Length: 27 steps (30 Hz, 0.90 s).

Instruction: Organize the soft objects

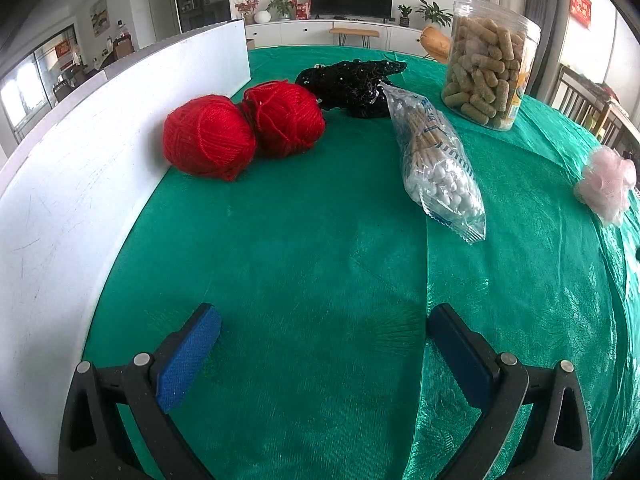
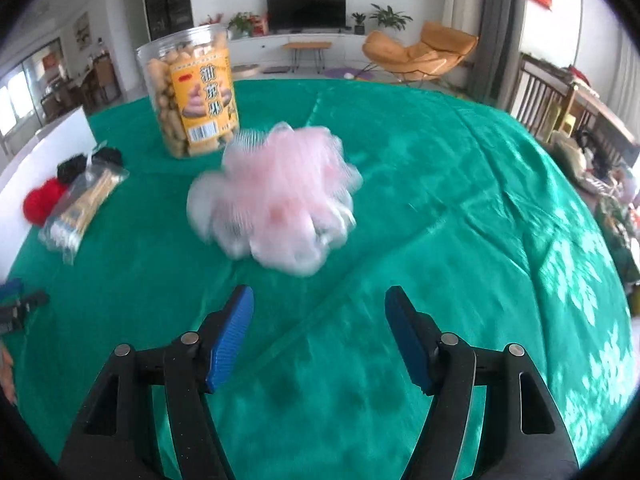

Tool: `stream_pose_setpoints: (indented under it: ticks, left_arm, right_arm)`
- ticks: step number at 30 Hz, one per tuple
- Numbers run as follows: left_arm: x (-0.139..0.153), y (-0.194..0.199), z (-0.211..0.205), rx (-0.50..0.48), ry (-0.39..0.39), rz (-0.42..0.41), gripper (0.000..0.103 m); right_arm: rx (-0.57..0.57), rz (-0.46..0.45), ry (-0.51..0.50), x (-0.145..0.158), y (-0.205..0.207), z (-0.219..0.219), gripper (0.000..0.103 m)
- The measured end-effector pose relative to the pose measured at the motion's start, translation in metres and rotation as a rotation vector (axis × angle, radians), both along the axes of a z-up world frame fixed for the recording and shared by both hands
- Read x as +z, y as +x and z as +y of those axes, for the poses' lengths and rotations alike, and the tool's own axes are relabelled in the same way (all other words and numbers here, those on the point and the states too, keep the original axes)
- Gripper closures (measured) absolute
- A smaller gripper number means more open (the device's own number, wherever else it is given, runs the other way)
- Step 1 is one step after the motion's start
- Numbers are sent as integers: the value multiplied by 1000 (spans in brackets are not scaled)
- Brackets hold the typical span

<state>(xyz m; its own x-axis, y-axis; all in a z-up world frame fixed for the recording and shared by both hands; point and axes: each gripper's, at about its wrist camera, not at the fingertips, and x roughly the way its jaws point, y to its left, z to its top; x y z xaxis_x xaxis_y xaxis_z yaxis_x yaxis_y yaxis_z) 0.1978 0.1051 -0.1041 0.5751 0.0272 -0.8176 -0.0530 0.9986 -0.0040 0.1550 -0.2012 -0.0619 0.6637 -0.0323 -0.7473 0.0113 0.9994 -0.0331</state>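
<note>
- Two red yarn balls (image 1: 240,130) sit touching each other on the green cloth, against the white board.
- A black sequined bundle (image 1: 354,80) lies just behind them.
- A pink mesh bath pouf (image 2: 276,200) rests apart, fluffed, slightly blurred.

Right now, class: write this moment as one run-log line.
left hand-held gripper: open, empty | right hand-held gripper: open, facing pink bath pouf | red yarn balls: beside white board | cotton swab bag: on green cloth

A dark television (image 2: 306,9) stands on a long white cabinet (image 2: 288,49) against the white far wall, potted plants (image 2: 390,17) beside it, an orange lounge chair (image 2: 420,53) nearby.
</note>
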Motion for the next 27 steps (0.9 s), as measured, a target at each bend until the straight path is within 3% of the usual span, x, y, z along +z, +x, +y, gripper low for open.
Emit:
stream_pose_setpoints:
  ticks: [7, 16, 27]
  left_arm:
    - [0, 0, 0, 0, 0, 0, 0]
    - [0, 1, 0, 1, 1, -1, 0]
    - [0, 1, 0, 1, 1, -1, 0]
  right_arm:
    - [1, 56, 13, -30, -12, -13, 30]
    - [-5, 46, 16, -32, -14, -15, 24]
    - [-6, 45, 16, -32, -14, -15, 23]
